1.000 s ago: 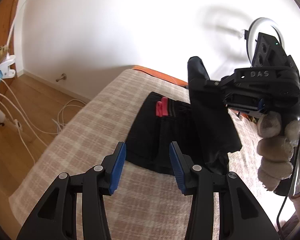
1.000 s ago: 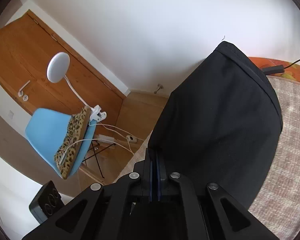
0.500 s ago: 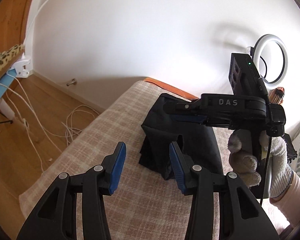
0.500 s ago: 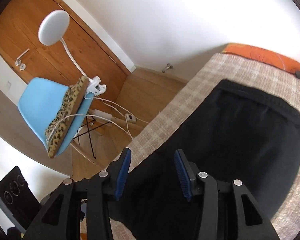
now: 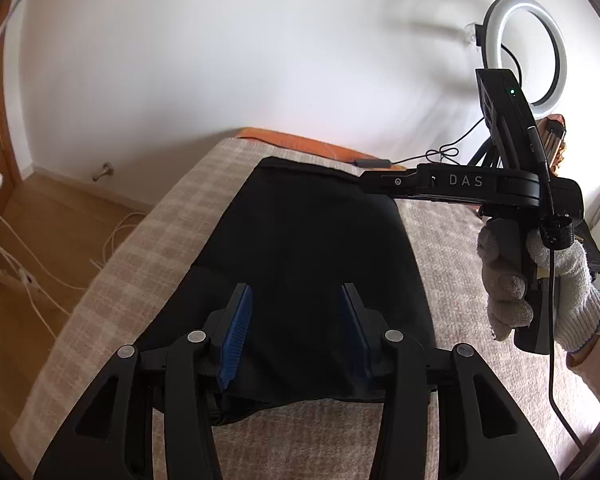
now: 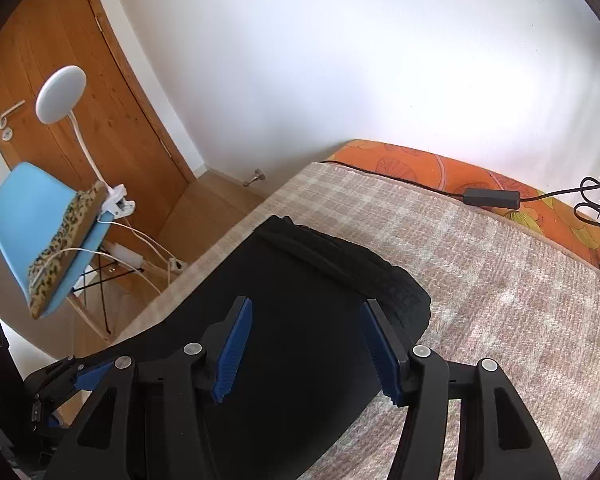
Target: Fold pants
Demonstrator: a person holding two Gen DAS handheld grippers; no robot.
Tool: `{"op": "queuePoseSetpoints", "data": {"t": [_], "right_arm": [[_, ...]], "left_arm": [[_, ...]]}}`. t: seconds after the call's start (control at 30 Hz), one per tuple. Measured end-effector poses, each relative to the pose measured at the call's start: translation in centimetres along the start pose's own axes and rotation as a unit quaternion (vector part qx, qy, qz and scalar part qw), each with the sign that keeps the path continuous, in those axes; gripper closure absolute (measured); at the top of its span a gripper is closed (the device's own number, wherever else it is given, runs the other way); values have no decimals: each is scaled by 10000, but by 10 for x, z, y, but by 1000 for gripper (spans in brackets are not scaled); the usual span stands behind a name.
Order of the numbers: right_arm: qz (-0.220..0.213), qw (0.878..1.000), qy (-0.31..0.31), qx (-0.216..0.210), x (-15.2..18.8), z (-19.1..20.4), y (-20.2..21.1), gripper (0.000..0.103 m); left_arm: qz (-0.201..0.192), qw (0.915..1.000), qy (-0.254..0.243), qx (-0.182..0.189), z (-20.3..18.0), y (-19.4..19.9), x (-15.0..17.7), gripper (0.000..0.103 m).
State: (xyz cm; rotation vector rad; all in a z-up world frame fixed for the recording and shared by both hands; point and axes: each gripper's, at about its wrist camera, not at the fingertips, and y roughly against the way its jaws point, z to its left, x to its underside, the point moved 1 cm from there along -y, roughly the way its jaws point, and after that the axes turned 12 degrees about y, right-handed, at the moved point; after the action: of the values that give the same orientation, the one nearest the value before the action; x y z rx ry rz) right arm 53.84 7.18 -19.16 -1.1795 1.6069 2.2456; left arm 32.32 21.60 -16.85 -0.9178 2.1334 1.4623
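The black pants lie folded in a flat stack on the beige checked blanket. My left gripper is open and empty, just above the near end of the stack. My right gripper is open and empty over the pants, whose thick folded edge lies just beyond its fingers. In the left wrist view the right gripper hovers at the far right corner of the pants, held by a gloved hand.
An orange sheet with a black cable and adapter runs along the bed's far edge. A ring light stands at the right. On the wooden floor to the left stand a blue chair, a white lamp and cables.
One second ago my right gripper was shut on a lifted part of the pants. It laid that part over the stack and opened. Both grippers now sit closer above the folded pants.
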Motion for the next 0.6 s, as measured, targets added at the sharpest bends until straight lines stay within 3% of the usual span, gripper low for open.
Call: {"op": "queuePoseSetpoints", "data": {"t": [0.2, 0.27, 0.37, 0.43, 0.47, 0.5, 0.57, 0.6], "right_arm": [[191, 9988, -443, -13, 7, -23, -29, 49], [256, 9991, -332, 93, 9, -20, -35, 49], [322, 9990, -161, 257, 7, -12, -27, 49], [276, 9982, -505, 163, 11, -19, -12, 43], [231, 9973, -679, 126, 15, -23, -3, 33], [176, 9964, -827, 77, 21, -26, 6, 24], [132, 9934, -1138, -114, 34, -33, 21, 18], [156, 9906, -1320, -331, 42, -36, 24, 18]], "left_arm": [[294, 9974, 619, -223, 50, -24, 9, 59], [348, 9958, 832, -131, 59, -24, 9, 59], [357, 9964, 729, -226, 59, -17, 2, 60], [371, 9968, 693, -125, 60, -10, -8, 59], [389, 9968, 692, -60, 60, -7, -16, 58], [407, 9968, 691, 12, 59, -5, -24, 54], [556, 9949, 788, 310, 59, -7, -41, 31], [781, 9911, 900, 592, 60, -13, -49, 29]]}}
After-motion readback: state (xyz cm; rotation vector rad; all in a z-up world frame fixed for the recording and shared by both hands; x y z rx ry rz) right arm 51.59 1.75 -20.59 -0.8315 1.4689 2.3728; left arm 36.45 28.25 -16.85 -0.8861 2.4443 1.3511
